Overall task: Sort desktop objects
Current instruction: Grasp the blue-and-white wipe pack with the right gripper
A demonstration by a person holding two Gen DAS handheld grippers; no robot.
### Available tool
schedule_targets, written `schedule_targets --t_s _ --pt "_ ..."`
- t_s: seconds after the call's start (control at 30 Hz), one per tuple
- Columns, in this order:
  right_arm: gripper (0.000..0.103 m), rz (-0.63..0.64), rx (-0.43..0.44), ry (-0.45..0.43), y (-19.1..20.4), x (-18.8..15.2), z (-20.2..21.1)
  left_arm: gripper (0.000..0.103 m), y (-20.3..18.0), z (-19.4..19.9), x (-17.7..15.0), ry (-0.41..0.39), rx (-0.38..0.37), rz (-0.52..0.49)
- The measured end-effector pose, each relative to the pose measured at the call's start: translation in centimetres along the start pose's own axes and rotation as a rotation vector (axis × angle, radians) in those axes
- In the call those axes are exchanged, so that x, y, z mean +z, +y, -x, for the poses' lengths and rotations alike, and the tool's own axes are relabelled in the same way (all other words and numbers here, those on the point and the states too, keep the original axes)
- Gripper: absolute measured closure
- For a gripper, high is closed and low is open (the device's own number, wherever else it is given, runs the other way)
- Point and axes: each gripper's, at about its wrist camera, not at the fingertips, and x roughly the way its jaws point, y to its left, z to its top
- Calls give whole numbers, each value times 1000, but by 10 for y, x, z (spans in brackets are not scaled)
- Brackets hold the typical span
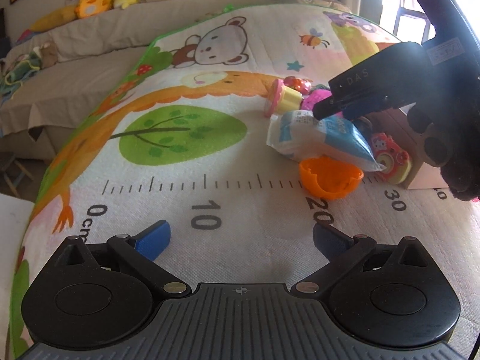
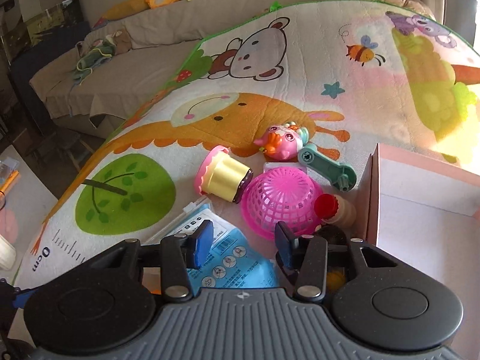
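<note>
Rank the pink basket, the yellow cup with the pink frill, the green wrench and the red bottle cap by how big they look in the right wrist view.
1. pink basket
2. yellow cup; smaller than the basket, though not by much
3. green wrench
4. red bottle cap

The order holds for apparent size only.

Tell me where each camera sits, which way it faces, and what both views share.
Left wrist: on the left gripper, low over the play mat, facing an orange shell; the right gripper reaches in.
Right wrist: on the right gripper, above the blue packet, facing a pink basket.
Shared: packet, yellow cup, mat.
</note>
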Motion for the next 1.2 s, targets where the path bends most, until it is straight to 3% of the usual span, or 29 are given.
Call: schedule_targets --t_s 0.2,0.3,0.37,0.5,0.6,0.73,0.77,0.9,1.1,1.2 --pt "57 -128 161 99 2 -21 14 0 -17 7 -8 -19 -69 -59" --pt "57 -114 202 125 12 -36 26 0 -22 9 -10 -27 -82 -85" --pt "57 -75 183 101 18 -44 39 0 -25 10 -12 -29 -85 -102" --pt "56 58 65 -17 26 -59 70 0 -19 9 -10 -27 -55 -91" --pt "54 93 63 -41 23 -74 86 0 -6 6 -6 -28 -5 -49" --pt "26 133 48 -66 22 -96 95 0 14 5 2 -33 57 14" --pt "23 146 50 -65 23 -101 94 0 17 5 3 -35 68 25" --pt "23 196 75 -33 37 -114 77 0 28 7 8 -43 89 60" --pt "23 250 76 -65 65 -113 53 0 36 11 9 -55 74 89" --pt "44 289 45 -83 75 -112 47 0 40 10 7 -48 59 104"
